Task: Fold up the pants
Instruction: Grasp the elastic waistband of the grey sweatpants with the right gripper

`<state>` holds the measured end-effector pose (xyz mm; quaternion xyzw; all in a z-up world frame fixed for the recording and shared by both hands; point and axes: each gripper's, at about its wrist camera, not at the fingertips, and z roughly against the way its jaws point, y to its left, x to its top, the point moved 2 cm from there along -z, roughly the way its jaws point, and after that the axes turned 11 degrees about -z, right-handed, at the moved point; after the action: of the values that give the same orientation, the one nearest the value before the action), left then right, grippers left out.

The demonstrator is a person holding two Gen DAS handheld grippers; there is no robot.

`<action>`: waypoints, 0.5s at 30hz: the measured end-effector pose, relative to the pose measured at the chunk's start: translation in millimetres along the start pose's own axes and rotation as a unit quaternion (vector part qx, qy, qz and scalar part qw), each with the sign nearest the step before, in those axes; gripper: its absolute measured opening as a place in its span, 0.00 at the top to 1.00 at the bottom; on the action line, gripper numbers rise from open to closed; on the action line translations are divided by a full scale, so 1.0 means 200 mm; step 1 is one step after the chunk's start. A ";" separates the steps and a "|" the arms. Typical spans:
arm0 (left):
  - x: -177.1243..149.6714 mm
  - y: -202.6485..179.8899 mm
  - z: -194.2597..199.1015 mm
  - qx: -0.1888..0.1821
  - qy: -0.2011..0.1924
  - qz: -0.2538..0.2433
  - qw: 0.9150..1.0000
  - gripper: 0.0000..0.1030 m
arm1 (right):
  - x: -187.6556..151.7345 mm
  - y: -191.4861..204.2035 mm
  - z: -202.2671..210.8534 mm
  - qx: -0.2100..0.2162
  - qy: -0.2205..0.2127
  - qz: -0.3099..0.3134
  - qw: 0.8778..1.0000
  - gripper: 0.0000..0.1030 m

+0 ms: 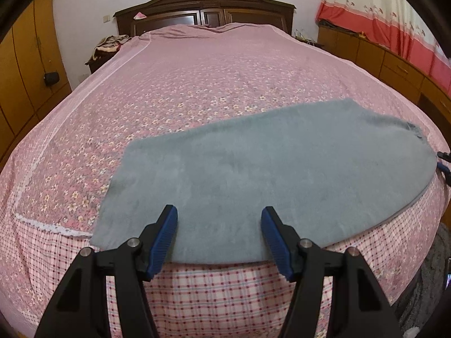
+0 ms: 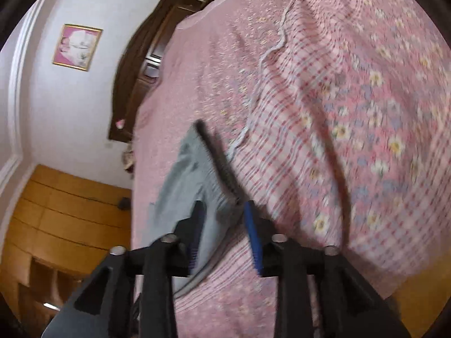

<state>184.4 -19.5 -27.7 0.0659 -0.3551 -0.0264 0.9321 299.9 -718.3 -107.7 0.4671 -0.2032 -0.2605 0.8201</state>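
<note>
The grey pants lie flat and folded across the near end of the bed, their near edge running along the mattress edge and their dark-trimmed end reaching toward the right side. Your left gripper stands over that near edge with its jaws wide apart; the blue pads sit clear of the fabric and grip nothing. Your right gripper is at the pants' end, seen in a rolled and blurred view: its jaws are partly apart, grey cloth lies between and ahead of them, and I cannot tell whether the pads press on it (the blur hides any contact). The floral pink bedspread covers the bed up to a dark wooden headboard. Yellow wooden cabinets stand left, a red-and-cream curtain hangs right.
</note>
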 end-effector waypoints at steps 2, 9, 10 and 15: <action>-0.01 0.01 -0.01 -0.001 0.004 0.003 1.000 0.37 | -0.02 0.03 -0.02 0.005 0.017 0.017 1.000 0.59; -0.05 0.02 -0.01 -0.009 0.008 0.013 1.000 0.37 | -0.04 0.04 -0.18 -0.037 0.037 0.013 0.999 0.56; -0.05 0.02 0.00 -0.009 0.009 0.010 1.000 0.37 | -0.05 0.04 -0.18 -0.039 0.037 0.015 0.998 0.56; -0.08 0.02 0.01 -0.007 0.010 -0.001 1.000 0.37 | -0.07 0.05 -0.21 -0.038 0.053 -0.012 0.998 0.56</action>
<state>171.7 -14.9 -35.8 0.0599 -0.3451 -0.0288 0.9362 315.5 -678.3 -120.8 0.4514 -0.1433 -0.2528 0.8437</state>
